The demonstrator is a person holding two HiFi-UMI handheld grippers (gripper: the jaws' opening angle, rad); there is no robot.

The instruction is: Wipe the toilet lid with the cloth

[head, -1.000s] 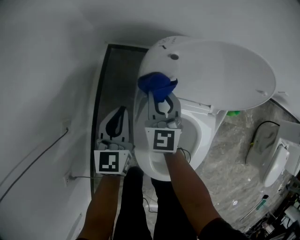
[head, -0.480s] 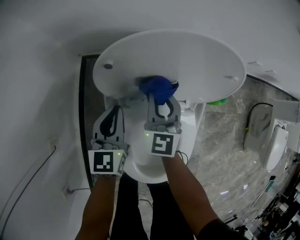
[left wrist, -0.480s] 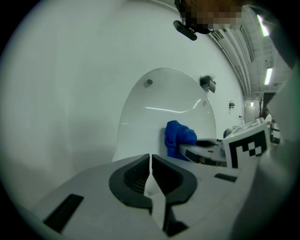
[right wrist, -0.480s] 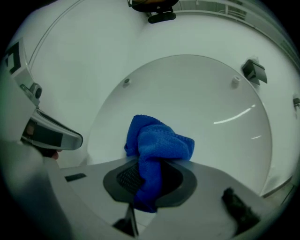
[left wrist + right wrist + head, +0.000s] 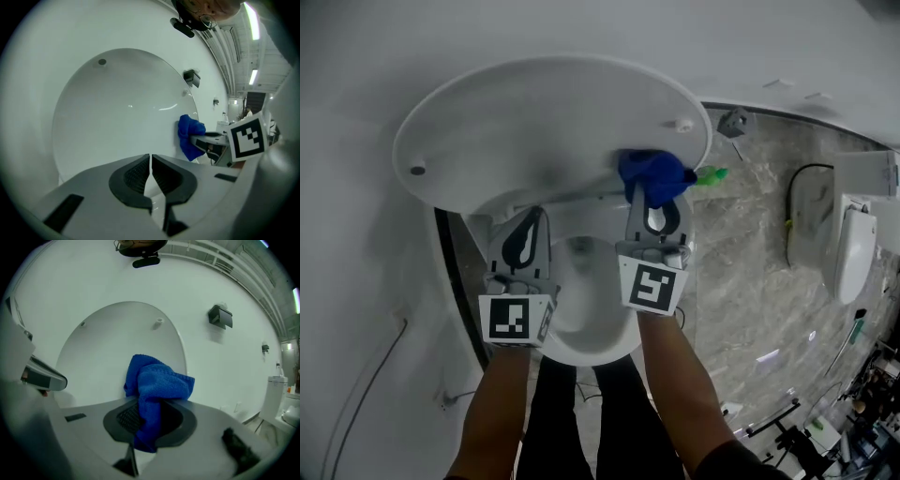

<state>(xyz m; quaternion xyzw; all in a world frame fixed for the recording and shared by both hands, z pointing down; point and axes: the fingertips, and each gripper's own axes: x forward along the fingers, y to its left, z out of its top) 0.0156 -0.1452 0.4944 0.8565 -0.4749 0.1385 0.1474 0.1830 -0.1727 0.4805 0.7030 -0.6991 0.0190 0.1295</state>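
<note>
Seen from above, two bare forearms reach forward, each hand holding a grey tong-like gripper topped by a cube with a black-and-white square marker. The left gripper hangs over the left rim of the white toilet bowl; its ribbed jaws are pressed together with nothing between them. The right gripper is clamped on a bunched blue cloth, which pokes out above the jaws. The cloth sits against the inner face of the raised white toilet lid, close to the lid's right edge and low down. Two small bumpers show on the lid's glossy, smooth surface. Just past that edge a small green object sticks out. Behind the lid rises a plain white wall carrying a small dark box. To the right lies a grey marbled stone floor, with another white fixture at the far right. A thin cable runs along the lower left wall.
</note>
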